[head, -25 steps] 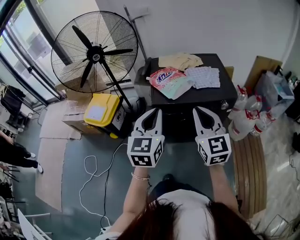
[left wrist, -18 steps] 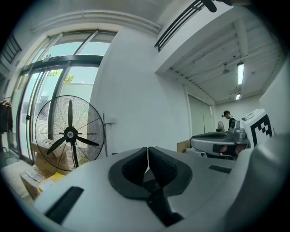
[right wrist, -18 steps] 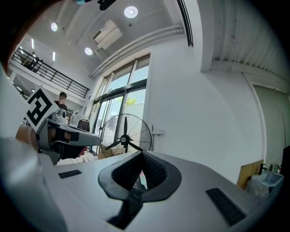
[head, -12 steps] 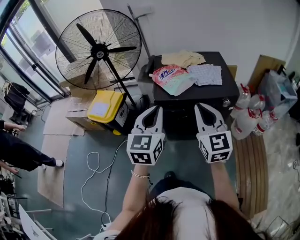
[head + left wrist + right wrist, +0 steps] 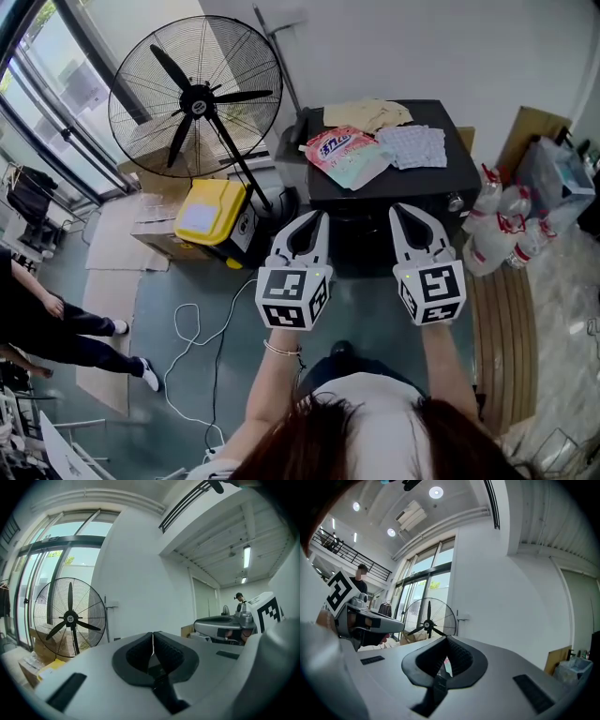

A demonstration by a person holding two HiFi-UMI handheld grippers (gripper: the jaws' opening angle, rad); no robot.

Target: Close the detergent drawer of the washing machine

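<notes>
Hovering: left gripper (image 5: 317, 217) closed, empty | right gripper (image 5: 397, 210) closed, empty | washing machine (image 5: 450, 173) front obscured

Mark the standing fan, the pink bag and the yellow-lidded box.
standing fan (image 5: 194, 97), head view, on its black hub.
pink bag (image 5: 343, 153), head view, middle of its printed face.
yellow-lidded box (image 5: 204, 216), head view, on the yellow lid.
</notes>
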